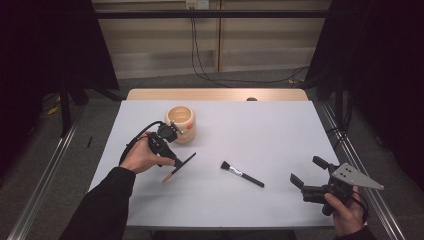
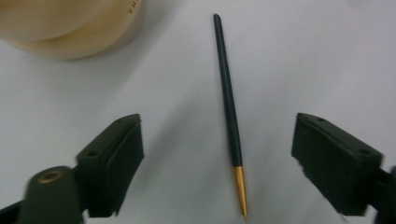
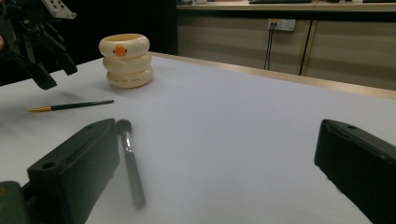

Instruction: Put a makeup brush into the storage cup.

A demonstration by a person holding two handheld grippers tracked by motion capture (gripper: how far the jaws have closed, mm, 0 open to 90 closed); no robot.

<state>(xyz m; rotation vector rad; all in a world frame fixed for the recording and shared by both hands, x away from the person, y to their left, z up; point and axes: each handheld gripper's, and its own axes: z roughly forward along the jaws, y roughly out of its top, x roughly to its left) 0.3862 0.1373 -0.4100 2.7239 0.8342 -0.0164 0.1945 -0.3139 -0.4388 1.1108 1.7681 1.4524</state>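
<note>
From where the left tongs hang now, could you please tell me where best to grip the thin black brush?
Grip the thin black brush mid-handle, coming straight down from above. It lies flat and slender between the open left tongs, whose jaws already straddle it crosswise.

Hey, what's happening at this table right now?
A person holds a claw in each hand. The left claw hovers open over a thin dark brush with a gold tip lying on the white table, near a cream duck-print cup. The right claw is open too, off to the side of a makeup brush.
</note>
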